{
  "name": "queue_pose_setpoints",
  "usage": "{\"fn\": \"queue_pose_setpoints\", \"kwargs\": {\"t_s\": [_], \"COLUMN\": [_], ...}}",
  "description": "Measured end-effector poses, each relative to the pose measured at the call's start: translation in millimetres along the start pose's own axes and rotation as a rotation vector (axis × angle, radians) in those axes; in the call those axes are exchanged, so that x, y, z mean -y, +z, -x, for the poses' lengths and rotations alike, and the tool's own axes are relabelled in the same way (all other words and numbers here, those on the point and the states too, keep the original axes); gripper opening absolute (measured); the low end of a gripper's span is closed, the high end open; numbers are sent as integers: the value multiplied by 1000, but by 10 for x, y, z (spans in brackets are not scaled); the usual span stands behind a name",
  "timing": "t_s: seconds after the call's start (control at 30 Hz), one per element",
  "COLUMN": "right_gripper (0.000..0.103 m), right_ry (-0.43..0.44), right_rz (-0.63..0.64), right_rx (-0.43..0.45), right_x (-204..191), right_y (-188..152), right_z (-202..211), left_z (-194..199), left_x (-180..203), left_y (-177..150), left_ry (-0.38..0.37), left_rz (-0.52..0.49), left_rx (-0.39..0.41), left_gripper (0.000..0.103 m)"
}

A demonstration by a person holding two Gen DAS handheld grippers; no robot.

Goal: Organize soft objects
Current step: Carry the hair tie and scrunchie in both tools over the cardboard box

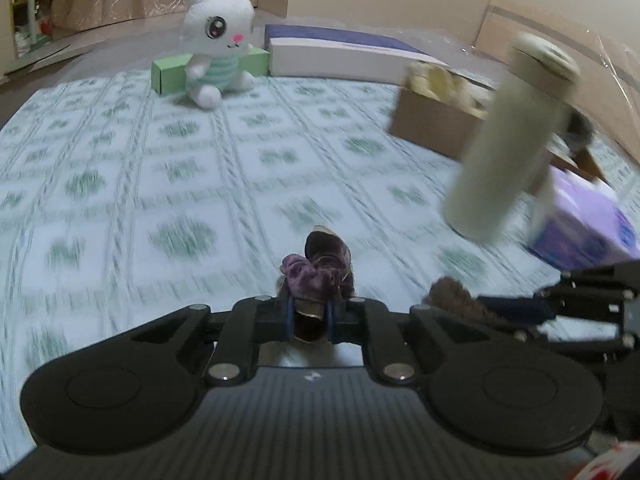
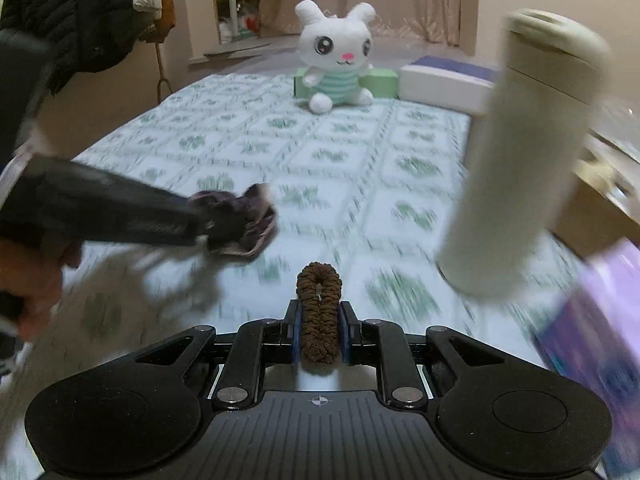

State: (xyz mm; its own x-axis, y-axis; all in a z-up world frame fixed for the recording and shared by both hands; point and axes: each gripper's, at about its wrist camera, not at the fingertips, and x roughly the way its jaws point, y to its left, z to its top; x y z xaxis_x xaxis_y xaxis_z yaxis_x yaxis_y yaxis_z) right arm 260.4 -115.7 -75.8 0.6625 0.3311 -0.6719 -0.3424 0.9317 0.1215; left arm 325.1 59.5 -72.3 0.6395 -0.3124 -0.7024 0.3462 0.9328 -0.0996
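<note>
Purple scrunchie (image 1: 318,270) pinched in left tool (image 1: 311,316), brown scrunchie (image 2: 319,312) pinched in right tool (image 2: 320,330)

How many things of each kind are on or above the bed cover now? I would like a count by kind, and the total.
Hair scrunchies: 2, the purple scrunchie and the brown scrunchie
Plush toys: 1, the white rabbit
Bottles: 1, the cream bottle
Boxes: 4, the green box, white box, cardboard box, purple box
Total: 8
</note>
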Motion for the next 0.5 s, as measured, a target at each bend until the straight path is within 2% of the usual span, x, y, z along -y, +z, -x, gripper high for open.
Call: {"fn": "queue_pose_setpoints", "kwargs": {"t_s": [0.13,0.3,0.5], "right_gripper": [18,18,18], "right_ry": [-2,-52,-152], "right_rz": [-10,-19,-72], "right_rx": [-25,-74,-91], "right_x": [143,432,940], "right_y": [-316,-754,-1128], "right_z": [405,920,1443], "left_z": [316,568,695], "left_x": [433,1065,1902], "left_y": [-318,-581,-759], "left_ry": [-6,-37,-94], "left_rz": [36,63,10], "left_rx": [-9,-30,-52], "left_gripper": [12,12,12]}}
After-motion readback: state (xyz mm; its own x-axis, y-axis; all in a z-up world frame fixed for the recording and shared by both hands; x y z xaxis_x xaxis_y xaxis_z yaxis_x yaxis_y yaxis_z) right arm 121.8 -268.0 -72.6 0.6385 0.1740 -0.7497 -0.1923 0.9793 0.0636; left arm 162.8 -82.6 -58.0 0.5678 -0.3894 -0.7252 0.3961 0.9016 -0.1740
